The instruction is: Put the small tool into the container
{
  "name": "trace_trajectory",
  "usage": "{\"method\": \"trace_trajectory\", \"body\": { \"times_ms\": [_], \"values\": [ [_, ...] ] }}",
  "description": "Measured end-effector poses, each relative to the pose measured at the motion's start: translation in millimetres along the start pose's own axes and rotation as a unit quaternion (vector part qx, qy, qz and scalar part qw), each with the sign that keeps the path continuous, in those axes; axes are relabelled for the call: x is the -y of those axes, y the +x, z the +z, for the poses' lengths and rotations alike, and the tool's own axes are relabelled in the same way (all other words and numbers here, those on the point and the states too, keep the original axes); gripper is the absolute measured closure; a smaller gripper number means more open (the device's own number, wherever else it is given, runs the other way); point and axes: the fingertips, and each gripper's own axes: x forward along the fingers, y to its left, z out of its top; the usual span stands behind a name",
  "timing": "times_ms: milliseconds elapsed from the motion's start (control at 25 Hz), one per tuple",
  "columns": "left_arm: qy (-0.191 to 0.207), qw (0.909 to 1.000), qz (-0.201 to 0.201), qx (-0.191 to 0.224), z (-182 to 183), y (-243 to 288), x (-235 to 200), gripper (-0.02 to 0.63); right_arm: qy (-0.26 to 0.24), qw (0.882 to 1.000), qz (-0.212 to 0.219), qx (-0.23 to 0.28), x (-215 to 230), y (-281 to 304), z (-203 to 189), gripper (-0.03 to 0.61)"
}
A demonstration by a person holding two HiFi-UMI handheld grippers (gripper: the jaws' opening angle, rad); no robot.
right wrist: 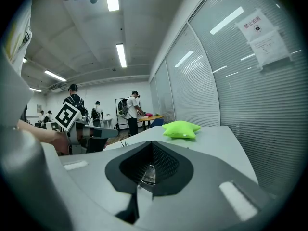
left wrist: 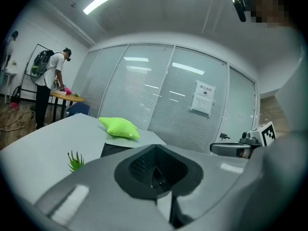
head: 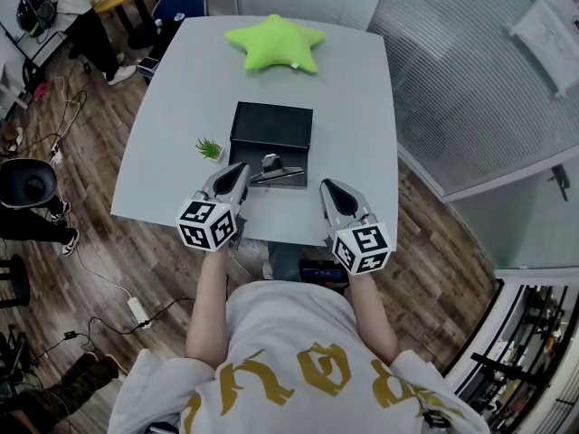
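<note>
bright, even indoor light throughout. in both gripper views it comes from ceiling strip lights (left wrist: 100, 0), which burn out to plain white. their streaks mirror in the glass partition (left wrist: 159, 90). in the head view the grey table (head: 362, 107) is flatly lit, with only faint, soft shadows, and the green star cushion (head: 276, 43) looks vividly saturated. that view is sharp in the middle, and the walls bow near its edges. both gripper views are strongly fisheye, with curved lines and black corners. the left gripper (left wrist: 156, 172) and right gripper (right wrist: 151, 170) sit close to their lenses, blurred, with pale sheen on the grey plastic.
</note>
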Motion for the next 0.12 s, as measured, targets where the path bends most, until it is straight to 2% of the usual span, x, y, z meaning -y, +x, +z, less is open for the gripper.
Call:
{"method": "trace_trajectory", "body": {
  "times_ms": [120],
  "values": [
    [0.01, 0.9999, -0.008, 0.007, 3.4, -0.5, 1.7, 0.614, 0.004, 1.0, -0.002, 0.0, -0.1, 2.1, 0.5, 0.555]
  ]
}}
